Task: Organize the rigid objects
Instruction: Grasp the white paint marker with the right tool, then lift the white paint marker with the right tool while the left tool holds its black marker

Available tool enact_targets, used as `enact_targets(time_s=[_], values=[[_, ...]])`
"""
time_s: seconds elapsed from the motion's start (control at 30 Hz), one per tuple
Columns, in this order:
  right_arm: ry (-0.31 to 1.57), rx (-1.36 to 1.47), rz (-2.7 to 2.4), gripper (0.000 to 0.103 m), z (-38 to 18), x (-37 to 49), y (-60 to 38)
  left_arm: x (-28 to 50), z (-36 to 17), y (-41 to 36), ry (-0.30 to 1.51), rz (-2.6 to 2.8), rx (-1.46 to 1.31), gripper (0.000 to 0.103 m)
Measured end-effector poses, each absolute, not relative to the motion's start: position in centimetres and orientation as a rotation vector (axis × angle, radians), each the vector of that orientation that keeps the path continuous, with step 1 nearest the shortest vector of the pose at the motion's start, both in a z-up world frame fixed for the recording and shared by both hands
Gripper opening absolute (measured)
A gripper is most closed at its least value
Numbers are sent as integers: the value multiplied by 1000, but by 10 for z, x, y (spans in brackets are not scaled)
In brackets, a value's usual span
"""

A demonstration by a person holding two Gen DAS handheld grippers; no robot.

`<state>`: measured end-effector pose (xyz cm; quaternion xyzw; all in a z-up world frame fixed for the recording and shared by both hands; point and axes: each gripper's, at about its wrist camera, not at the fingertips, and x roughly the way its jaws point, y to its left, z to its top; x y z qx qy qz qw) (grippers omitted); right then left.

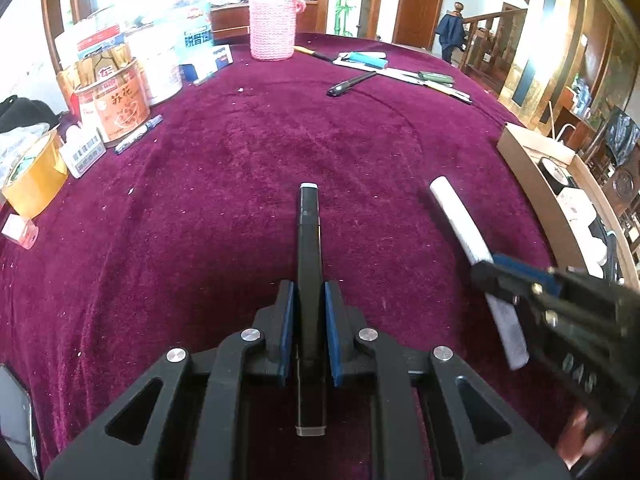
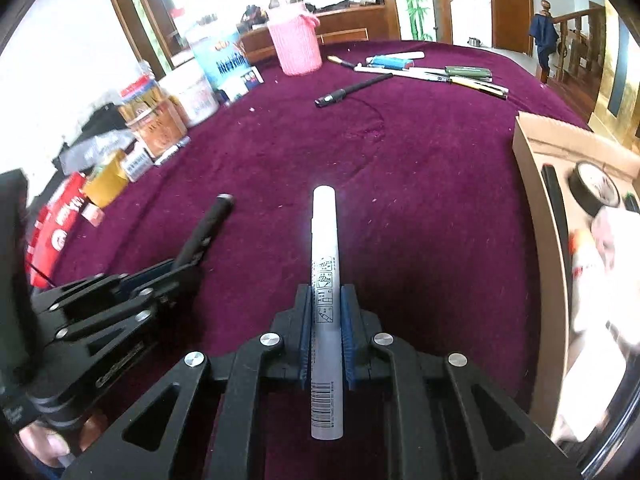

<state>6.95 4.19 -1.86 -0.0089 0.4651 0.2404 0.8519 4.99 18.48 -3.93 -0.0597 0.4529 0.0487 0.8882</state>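
Observation:
A black marker (image 1: 308, 232) with a pale tip points away from me over the purple tablecloth (image 1: 240, 200), and my left gripper (image 1: 308, 292) is shut on its barrel. A white marker (image 2: 325, 232) with printed labels sits between the blue pads of my right gripper (image 2: 325, 296), which is shut on it. In the left wrist view the right gripper (image 1: 486, 270) comes in from the right with the white marker (image 1: 456, 216). In the right wrist view the left gripper (image 2: 188, 268) shows at the left with the black marker (image 2: 208, 224).
An open cardboard box (image 2: 536, 184) holding a tape roll and other items stands at the right edge. A pink knitted basket (image 1: 272, 28) stands at the back, with several pens (image 1: 400, 68) and a black pen (image 1: 351, 83) nearby. Tins (image 1: 116, 100), boxes and yellow tape (image 1: 32, 184) crowd the left.

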Motion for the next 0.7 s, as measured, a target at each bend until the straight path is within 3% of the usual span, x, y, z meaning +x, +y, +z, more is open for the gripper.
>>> enact_targets(time_s=[0.47,0.7], values=[[770,47,544,12,-1,47,36,36,-12,172,773,106,-67,12],[758,52,558,12,-1,46,37,32,-8,169,731,135,-44,12]])
